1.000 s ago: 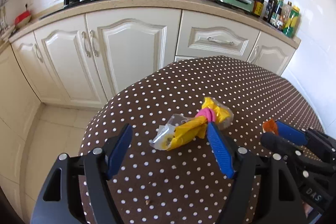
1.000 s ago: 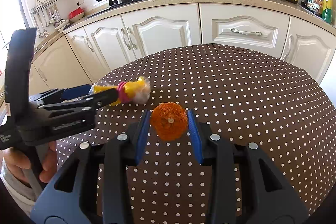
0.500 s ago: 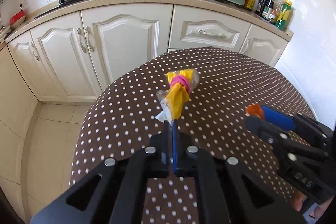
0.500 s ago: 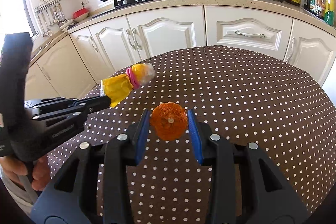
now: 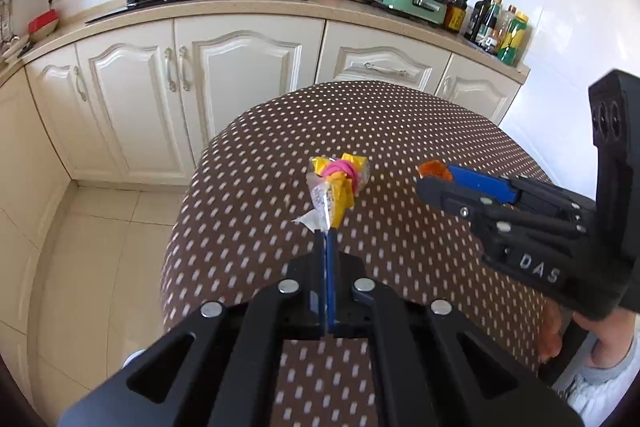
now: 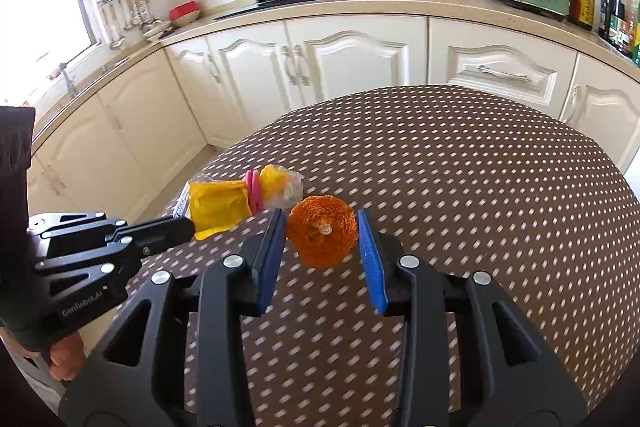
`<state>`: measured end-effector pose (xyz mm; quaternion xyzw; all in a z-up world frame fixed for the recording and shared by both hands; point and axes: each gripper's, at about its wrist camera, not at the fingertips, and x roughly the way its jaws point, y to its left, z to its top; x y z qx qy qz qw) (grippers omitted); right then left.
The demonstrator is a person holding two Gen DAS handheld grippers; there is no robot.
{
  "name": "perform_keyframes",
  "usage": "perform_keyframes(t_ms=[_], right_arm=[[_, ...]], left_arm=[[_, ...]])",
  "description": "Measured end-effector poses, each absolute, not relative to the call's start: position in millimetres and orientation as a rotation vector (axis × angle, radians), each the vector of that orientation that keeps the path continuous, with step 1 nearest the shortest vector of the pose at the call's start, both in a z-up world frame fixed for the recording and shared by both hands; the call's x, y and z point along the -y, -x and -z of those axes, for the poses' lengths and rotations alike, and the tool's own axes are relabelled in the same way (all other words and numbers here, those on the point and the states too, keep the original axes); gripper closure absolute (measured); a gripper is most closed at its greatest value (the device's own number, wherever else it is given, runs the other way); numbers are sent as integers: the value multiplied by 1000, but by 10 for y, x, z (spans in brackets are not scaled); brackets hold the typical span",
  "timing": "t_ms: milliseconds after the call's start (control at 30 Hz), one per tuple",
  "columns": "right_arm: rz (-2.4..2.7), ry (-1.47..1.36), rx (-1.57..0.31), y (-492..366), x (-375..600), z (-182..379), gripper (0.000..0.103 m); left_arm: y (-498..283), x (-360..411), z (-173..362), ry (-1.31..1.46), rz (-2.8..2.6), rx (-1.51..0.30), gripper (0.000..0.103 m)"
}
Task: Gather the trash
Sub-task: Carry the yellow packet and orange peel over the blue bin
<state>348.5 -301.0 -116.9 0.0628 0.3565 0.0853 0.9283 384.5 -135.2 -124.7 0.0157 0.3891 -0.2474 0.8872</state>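
Kitchen setting: cream cabinets run along the back, with tiled floor open between them and the round desk under its brown dotted cloth. Desk surface in front of both tools is bare cloth out to its far curved edge.

Left hand-held gripper: jaws fully together, pinching the tail end of a yellow wrapper bound with a pink band. Wrapper sticks up and forward from the tips, lifted off the cloth, near the desk's left edge in the left wrist view; floor lies open just beyond that edge.

Right hand-held gripper: jaws partly apart, blue pads pressing on both sides of an orange peel, which hangs clear of the cloth. Seen from the left wrist camera, the peel shows at the tip of that tool.

Wrapper's clear end sits just beside the peel; whether they touch, cannot tell.

A person's fingers grip the left tool's handle.
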Motion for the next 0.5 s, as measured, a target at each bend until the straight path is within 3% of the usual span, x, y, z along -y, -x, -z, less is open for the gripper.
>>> perform_keyframes(t_ms=[500], right_arm=[[-384,-87,-710,-3128,1555,948,67]], left_arm=[[-3095,-93,1174,166,417,-745,103]])
